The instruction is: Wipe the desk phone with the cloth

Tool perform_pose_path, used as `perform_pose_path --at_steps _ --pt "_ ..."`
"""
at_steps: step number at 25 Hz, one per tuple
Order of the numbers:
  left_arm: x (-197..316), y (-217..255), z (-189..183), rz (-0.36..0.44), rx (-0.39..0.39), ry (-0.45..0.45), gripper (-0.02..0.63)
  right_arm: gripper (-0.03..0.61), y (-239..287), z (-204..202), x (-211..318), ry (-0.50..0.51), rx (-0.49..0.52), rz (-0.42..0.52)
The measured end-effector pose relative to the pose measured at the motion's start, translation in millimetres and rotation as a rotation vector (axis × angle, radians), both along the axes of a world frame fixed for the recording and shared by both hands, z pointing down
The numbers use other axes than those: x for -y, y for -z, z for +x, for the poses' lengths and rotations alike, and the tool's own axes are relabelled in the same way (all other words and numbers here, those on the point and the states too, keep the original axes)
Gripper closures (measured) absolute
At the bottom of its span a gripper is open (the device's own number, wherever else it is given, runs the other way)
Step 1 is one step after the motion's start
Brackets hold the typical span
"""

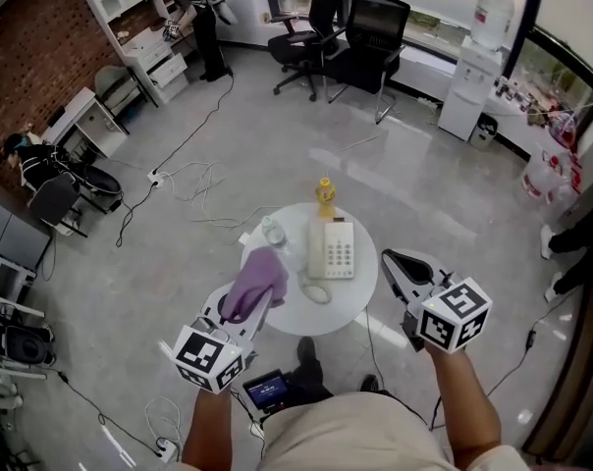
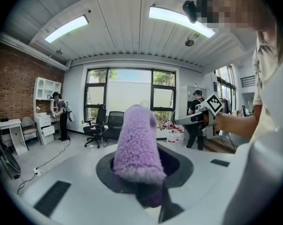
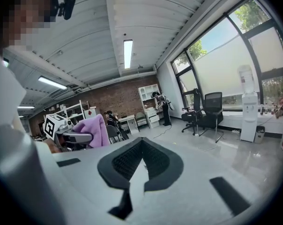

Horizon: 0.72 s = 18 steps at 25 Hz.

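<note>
We pinch the fluffy purple microfibre cloth [image 1: 255,281] in our left gripper [image 1: 264,300], over the near edge of the small round white table [image 1: 360,294]. Our right gripper [image 1: 389,258] is pressed together, empty. The white push-button desk phone [image 1: 334,248] lies mid-table.

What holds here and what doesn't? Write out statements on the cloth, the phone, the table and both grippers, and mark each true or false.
1. The left gripper holds the purple cloth. True.
2. The right gripper grips the phone's handset. False: its jaws are together on nothing, off to the table's right.
3. The desk phone sits on the round white table. True.
4. The yellow bottle lies on the floor. False: it stands on the table, just beyond the phone.
</note>
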<state>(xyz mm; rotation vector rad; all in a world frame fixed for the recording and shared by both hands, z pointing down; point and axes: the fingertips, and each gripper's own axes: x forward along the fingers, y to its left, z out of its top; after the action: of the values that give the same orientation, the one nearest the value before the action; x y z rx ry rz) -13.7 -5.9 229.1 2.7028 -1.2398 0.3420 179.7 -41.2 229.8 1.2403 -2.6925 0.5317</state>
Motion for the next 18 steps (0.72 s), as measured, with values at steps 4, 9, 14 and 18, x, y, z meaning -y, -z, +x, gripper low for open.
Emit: perform_pose_path --at_steps 4,9,14,18 --pt "17.3 -16.9 -13.7 -0.021 -0.004 0.000 0.534 0.584 -18.3 -16.5 20.3 0.000 -0.017 -0.028" --pt "34.9 -43.8 -28.6 -0.055 -0.017 0.001 0.534 0.584 -47.5 -33.6 48.4 -0.006 -0.044 -0.064" --pt "55.6 -77.3 -41.5 -0.100 -0.016 -0.003 0.534 0.584 -81.8 -53.9 80.7 -0.004 -0.070 -0.106" --pt "72.6 -104.4 -52.3 -0.136 -0.024 -0.002 0.534 0.584 -114.7 -70.2 106.1 -0.005 -0.091 -0.146"
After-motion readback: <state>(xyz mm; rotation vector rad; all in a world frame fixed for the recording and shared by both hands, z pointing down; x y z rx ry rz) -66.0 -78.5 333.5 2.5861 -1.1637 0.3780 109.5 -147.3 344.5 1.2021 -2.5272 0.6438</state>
